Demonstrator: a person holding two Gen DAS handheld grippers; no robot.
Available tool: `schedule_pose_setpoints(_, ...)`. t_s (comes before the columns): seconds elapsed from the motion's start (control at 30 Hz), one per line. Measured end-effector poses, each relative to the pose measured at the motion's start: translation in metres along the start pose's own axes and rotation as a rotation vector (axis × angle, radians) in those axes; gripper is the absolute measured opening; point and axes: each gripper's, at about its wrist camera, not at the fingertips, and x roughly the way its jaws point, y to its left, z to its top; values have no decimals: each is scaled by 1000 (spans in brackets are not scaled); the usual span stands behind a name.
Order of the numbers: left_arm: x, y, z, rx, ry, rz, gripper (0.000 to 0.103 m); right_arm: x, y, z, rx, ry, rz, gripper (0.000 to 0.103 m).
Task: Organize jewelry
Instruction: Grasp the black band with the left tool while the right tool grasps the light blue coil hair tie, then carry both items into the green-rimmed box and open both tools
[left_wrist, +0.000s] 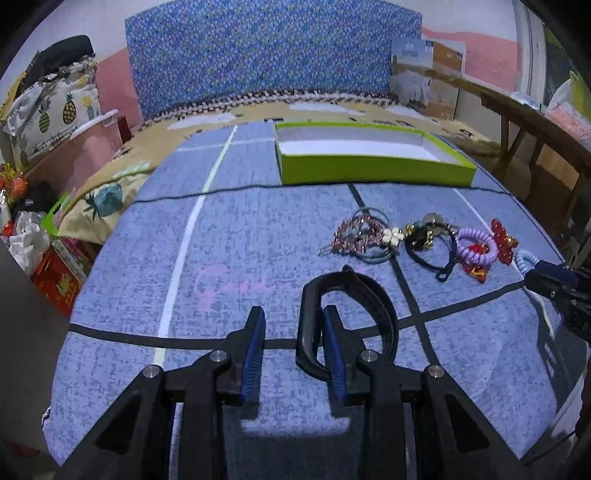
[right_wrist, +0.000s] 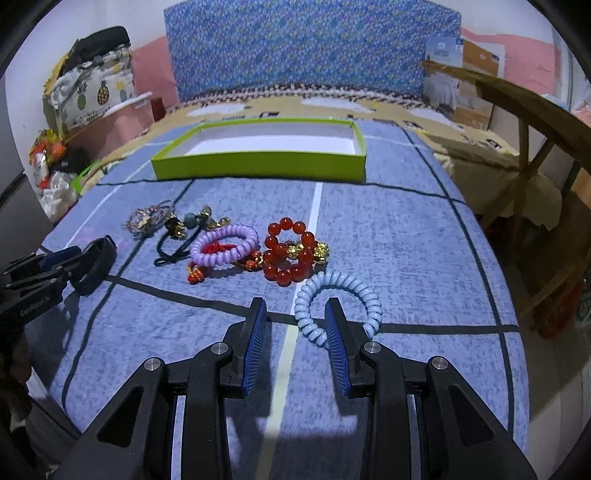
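1. A blue patterned cloth (left_wrist: 258, 236) covers a bed or table. At its far end sits a shallow green box (left_wrist: 373, 157) with a white inside, open on top. Nothing can be seen inside it.

2. The jewelry lies in a loose row across the middle of the cloth, well short of the box: a pink beaded piece (left_wrist: 354, 236), a black cord with gold charms (left_wrist: 424, 240), a purple coil band (right_wrist: 225, 245) lying over a red knotted cord (right_wrist: 195, 273), a red bead bracelet (right_wrist: 290, 253) with gold beads, and a pale blue coil band (right_wrist: 336, 302) nearest the right gripper.

3. The left gripper (left_wrist: 293, 354) is low over the cloth with its jaws open. A black wristband (left_wrist: 351, 314) stands looped around its right finger (left_wrist: 334, 354): one strap is between the fingers, the rest outside. The jaws are not closed on it.

4. The right gripper (right_wrist: 295, 343) also has its jaws open. Its right finger (right_wrist: 338, 347) sits inside the loop of the blue coil band, with the left side of the coil between the two fingers. Nothing is gripped.

5. Step in hand, as a judgement: both grippers look lined up for a first pick, the left on the wristband and the right on the blue coil. No piece appears to be in the box yet, so the task looks barely begun.

6. The next move likely calls for closing each pair of jaws on the strand between them, lifting clear of the neighbouring pieces, and carrying forward to the box. The springy coil may slip or drag the red bracelet it lies just beside.
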Motion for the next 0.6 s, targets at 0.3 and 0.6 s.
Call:
schedule_pose_setpoints(0.3,1,-2,3,22,1,-24,14,8,1,3,-23,40,-5,10)
schedule_pose_setpoints(0.6,0,4,5,-2,-1,-72,13,1,-2,4,-10,11,-3,9)
